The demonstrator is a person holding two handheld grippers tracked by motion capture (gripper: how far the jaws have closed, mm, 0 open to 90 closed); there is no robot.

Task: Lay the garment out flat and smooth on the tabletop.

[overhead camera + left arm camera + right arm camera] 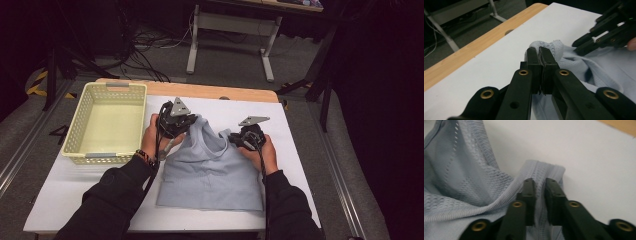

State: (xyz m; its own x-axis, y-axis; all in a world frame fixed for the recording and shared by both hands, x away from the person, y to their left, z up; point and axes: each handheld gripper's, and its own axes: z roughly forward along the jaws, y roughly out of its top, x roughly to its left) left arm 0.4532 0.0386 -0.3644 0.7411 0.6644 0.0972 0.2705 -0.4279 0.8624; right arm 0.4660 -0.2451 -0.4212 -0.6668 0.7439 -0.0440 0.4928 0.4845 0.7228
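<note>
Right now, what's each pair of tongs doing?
Left tongs: shut on the strap of the top.
Right tongs: closed on the top's other strap.

top (461,202): cut off by frame | strap end: hidden between tongs
</note>
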